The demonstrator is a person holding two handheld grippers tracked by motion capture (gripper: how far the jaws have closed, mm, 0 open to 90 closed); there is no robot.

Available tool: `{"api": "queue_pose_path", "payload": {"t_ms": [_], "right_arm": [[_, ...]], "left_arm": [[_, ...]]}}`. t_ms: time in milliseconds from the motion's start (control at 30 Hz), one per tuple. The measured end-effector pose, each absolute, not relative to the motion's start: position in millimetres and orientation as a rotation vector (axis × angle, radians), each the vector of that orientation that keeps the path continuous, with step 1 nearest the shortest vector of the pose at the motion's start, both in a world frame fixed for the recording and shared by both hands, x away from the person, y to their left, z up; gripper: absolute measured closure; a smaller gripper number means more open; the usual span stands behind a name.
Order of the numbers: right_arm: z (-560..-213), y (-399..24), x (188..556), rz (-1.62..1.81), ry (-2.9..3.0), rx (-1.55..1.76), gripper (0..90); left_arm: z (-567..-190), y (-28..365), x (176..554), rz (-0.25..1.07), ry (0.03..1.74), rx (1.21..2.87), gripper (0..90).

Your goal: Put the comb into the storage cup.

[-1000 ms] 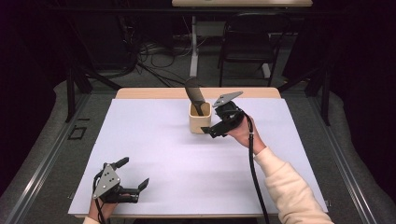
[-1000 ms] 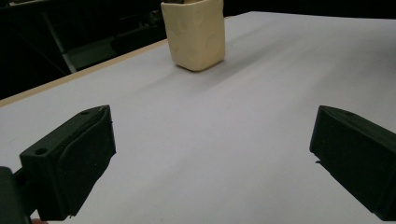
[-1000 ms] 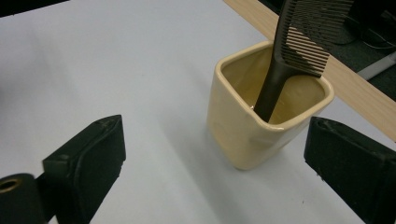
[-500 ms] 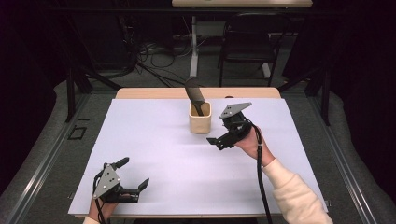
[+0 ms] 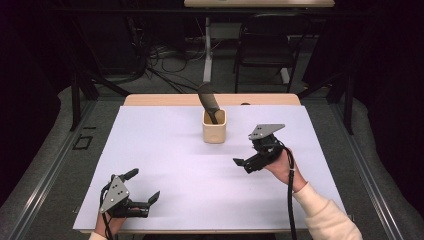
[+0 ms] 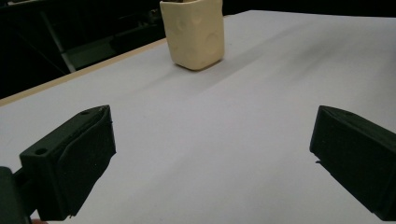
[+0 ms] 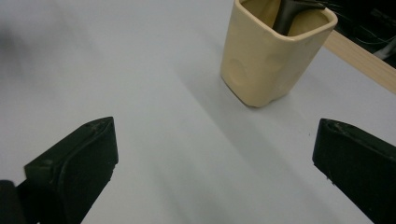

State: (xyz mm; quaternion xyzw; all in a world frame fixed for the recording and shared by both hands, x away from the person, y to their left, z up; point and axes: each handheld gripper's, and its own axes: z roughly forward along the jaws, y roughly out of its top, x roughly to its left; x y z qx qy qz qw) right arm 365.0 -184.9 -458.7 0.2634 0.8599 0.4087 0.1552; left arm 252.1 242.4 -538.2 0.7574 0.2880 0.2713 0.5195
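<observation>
One white table (image 5: 165,150) carries one cream, dimpled, square-sided cup (image 5: 214,126) near its far edge, a single dark utensil (image 5: 208,102) standing tilted inside. Two grippers, left gripper (image 5: 142,189) and right gripper (image 5: 242,165), hold their jaws spread apart, gripping nothing.

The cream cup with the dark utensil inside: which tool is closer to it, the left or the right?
Right. The right tool is just in front of the cup, to its right; the left tool is at the table's near left edge.
</observation>
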Motion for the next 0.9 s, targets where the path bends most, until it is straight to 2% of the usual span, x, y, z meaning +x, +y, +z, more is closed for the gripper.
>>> {"api": "queue_pose_path", "payload": {"t_ms": [900], "right_arm": [[-494.1,-220.7,318.4,1.145,2.467,0.798,0.0]], "left_arm": [[-538.0,242.4,252.0,0.657,0.693,1.819,0.1]]}}
